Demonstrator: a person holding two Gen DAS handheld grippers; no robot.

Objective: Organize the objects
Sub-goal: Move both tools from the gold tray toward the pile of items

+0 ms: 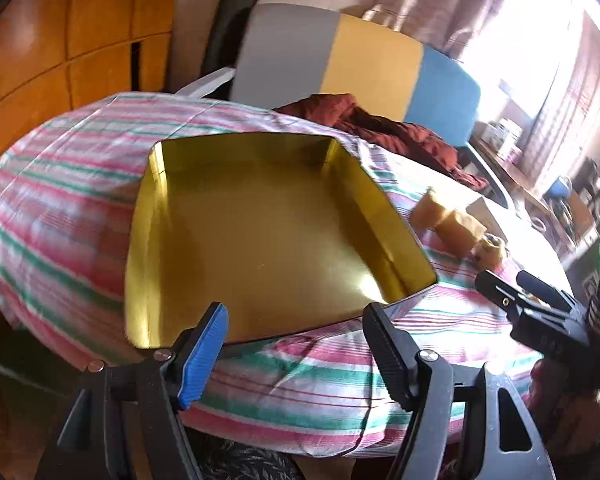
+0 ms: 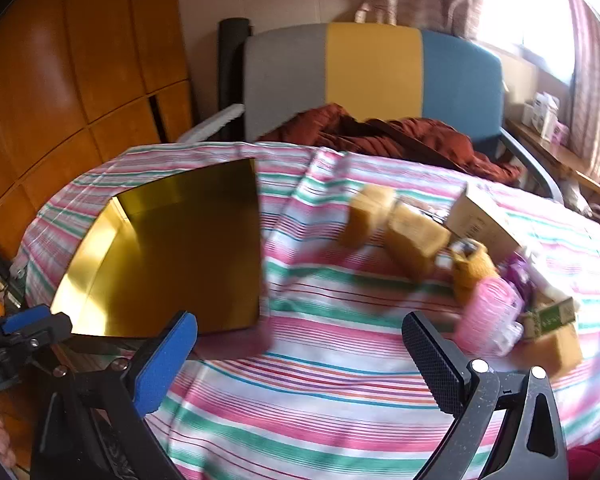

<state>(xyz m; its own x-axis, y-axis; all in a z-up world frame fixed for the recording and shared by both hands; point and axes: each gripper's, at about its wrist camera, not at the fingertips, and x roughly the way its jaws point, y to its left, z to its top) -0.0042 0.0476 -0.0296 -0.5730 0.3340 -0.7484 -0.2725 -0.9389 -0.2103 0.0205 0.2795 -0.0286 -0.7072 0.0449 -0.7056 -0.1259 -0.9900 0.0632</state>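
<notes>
An open gold box [image 1: 268,240] with nothing inside lies on the striped cloth [image 1: 60,208]. My left gripper [image 1: 296,356] hovers open just in front of the box's near rim, with nothing between its fingers. To the right of the box lies a blurred cluster: two tan blocks [image 2: 368,212] [image 2: 416,236], a white carton [image 2: 484,220], a pink packet [image 2: 488,316] and a green-labelled box [image 2: 552,316]. My right gripper [image 2: 298,360] stands wide open over bare cloth in front of that cluster, holding nothing. In the right wrist view the gold box [image 2: 172,264] is at the left.
A chair [image 2: 372,72] with a grey, yellow and blue back stands behind the table, with a rust-red cloth [image 2: 380,132] draped on its seat. Wooden cabinet doors [image 2: 80,80] fill the left. A cluttered shelf [image 2: 548,136] runs along the bright window at the right.
</notes>
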